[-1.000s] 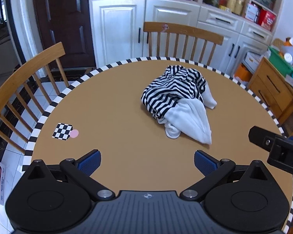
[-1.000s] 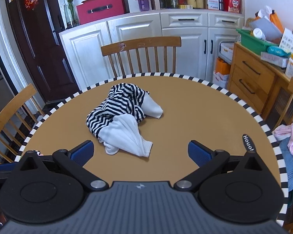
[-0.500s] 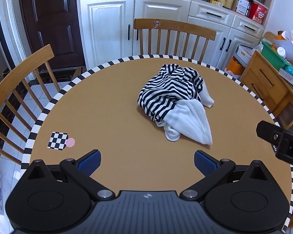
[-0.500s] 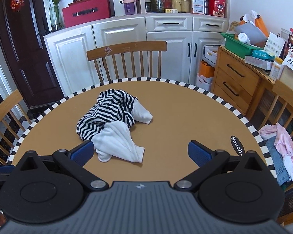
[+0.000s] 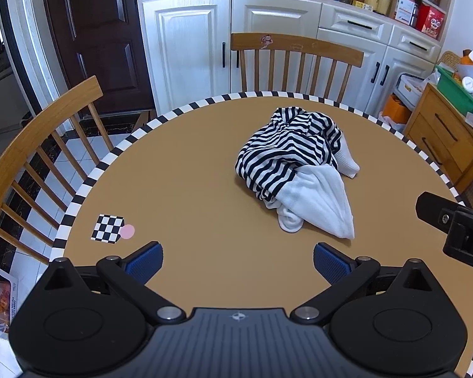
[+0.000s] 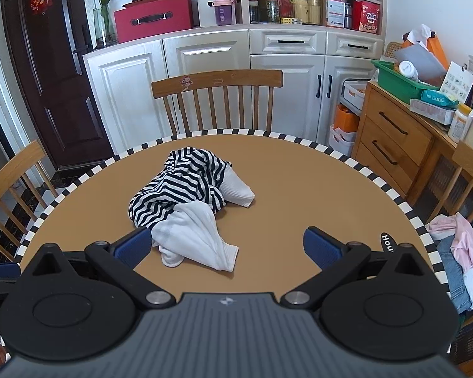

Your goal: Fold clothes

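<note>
A crumpled striped garment (image 5: pixel 291 148) with white sleeves is lying bunched a little past the middle of the round table (image 5: pixel 186 189), whose rim is carrying a black-and-white checked border. The left gripper (image 5: pixel 238 260) is hovering above the near edge with its blue pads spread wide and holding nothing; the right gripper (image 6: pixel 227 247) is likewise gaping, empty, with one white sleeve lying just ahead of its left pad. Nothing is lying between either tool and the cloth. Wooden chairs (image 6: pixel 217 100) are standing at the far side and the left, white cabinets (image 6: pixel 211 72) behind them. The left view alone is showing a checkerboard marker (image 5: pixel 108 228) with a pink dot; the right view alone is showing a pile of clothes (image 6: pixel 460 252) on a chair at the right.
</note>
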`<act>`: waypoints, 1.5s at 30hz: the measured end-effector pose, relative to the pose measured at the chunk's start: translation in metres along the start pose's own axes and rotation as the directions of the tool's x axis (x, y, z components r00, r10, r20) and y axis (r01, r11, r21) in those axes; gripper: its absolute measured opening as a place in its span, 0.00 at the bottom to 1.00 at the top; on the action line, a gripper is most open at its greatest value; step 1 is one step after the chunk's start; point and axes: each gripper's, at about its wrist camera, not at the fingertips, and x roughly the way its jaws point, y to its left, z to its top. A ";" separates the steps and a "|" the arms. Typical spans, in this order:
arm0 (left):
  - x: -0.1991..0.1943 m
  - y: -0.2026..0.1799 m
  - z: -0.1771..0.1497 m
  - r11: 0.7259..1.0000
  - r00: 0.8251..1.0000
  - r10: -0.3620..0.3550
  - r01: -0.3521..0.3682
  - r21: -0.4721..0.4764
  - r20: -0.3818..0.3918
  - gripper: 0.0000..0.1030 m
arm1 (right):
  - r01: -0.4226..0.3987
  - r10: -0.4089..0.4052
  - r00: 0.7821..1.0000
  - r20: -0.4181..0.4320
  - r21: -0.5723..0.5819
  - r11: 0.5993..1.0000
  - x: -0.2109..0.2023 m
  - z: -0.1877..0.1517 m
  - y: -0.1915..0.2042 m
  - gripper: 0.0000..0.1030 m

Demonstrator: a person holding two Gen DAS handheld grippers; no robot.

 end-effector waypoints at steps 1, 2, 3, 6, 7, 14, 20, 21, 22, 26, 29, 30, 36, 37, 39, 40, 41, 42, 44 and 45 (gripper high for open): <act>0.000 0.000 0.000 1.000 1.000 0.000 0.000 0.000 0.001 0.99 | -0.002 0.002 1.000 -0.004 0.002 1.000 0.001 0.000 -0.001 1.00; 0.000 0.000 0.000 1.000 1.000 -0.001 0.001 0.000 0.001 0.99 | -0.003 0.003 1.000 -0.007 0.002 1.000 0.002 -0.001 -0.001 1.00; 0.000 0.000 0.000 1.000 1.000 -0.001 0.001 0.001 0.002 0.99 | -0.001 0.001 1.000 -0.007 -0.001 1.000 0.003 -0.001 0.000 1.00; 0.000 0.000 0.001 1.000 1.000 -0.001 0.001 0.002 -0.003 0.99 | 0.001 -0.001 1.000 -0.005 -0.007 1.000 0.003 -0.002 -0.001 1.00; 0.000 0.000 0.001 1.000 1.000 0.002 -0.002 0.005 -0.002 0.99 | 0.001 -0.001 1.000 -0.006 -0.007 1.000 0.003 -0.002 -0.001 1.00; 0.004 -0.001 0.003 1.000 1.000 0.002 -0.002 0.007 -0.014 0.99 | 0.001 -0.001 1.000 -0.011 -0.003 1.000 0.007 -0.001 -0.003 1.00; 0.011 -0.001 0.005 1.000 1.000 0.009 -0.009 0.009 -0.028 0.99 | -0.002 0.002 1.000 -0.013 -0.005 1.000 0.013 0.000 -0.002 1.00; 0.013 -0.001 0.005 1.000 0.999 0.009 -0.009 0.008 -0.034 0.99 | -0.002 0.002 1.000 -0.013 -0.008 1.000 0.014 0.000 -0.002 1.00; 0.015 -0.001 0.006 1.000 0.999 0.010 -0.009 0.006 -0.040 0.99 | 0.000 0.000 1.000 -0.013 -0.011 1.000 0.015 0.001 -0.002 1.00; 0.023 0.000 0.008 1.000 0.998 0.024 -0.024 -0.001 -0.058 0.99 | 0.010 -0.010 1.000 -0.010 -0.018 1.000 0.020 0.002 -0.003 1.00; 0.029 -0.001 0.011 0.999 0.998 0.034 -0.033 0.013 -0.060 0.99 | 0.014 -0.014 1.000 -0.014 -0.015 1.000 0.026 0.003 -0.004 1.00; 0.031 -0.002 0.012 0.999 0.998 0.035 -0.034 0.019 -0.057 0.99 | 0.014 -0.014 1.000 -0.016 -0.013 1.000 0.028 0.004 -0.005 1.00; 0.045 -0.010 0.019 0.998 0.998 0.040 -0.037 0.055 -0.045 0.99 | 0.040 -0.040 0.999 0.018 -0.029 0.999 0.038 0.007 -0.005 1.00; 0.048 -0.012 0.020 0.997 0.998 0.042 -0.039 0.060 -0.046 0.99 | 0.052 -0.051 0.998 0.031 -0.035 0.998 0.039 0.008 -0.004 1.00; 0.053 -0.015 0.024 0.997 0.998 0.041 -0.038 0.073 -0.042 0.99 | 0.079 -0.076 0.995 0.057 -0.046 0.996 0.042 0.009 -0.004 1.00; 0.056 -0.016 0.025 0.996 0.999 0.037 -0.034 0.078 -0.039 0.99 | 0.094 -0.090 0.994 0.069 -0.053 0.994 0.044 0.010 -0.003 1.00; 0.059 -0.017 0.027 0.996 0.999 0.033 -0.030 0.083 -0.037 0.99 | 0.108 -0.103 0.991 0.081 -0.061 0.992 0.046 0.011 -0.003 1.00; 0.062 -0.018 0.029 0.996 0.999 0.026 -0.023 0.087 -0.036 0.99 | 0.115 -0.109 0.990 0.088 -0.071 0.991 0.049 0.012 -0.003 1.00; 0.070 -0.018 0.034 0.996 0.999 0.021 -0.017 0.083 -0.039 0.99 | 0.121 -0.113 0.989 0.091 -0.086 0.989 0.055 0.014 -0.003 1.00; 0.074 -0.019 0.036 0.997 0.999 0.018 -0.014 0.081 -0.041 0.99 | 0.126 -0.119 0.989 0.087 -0.087 0.988 0.060 0.015 -0.003 1.00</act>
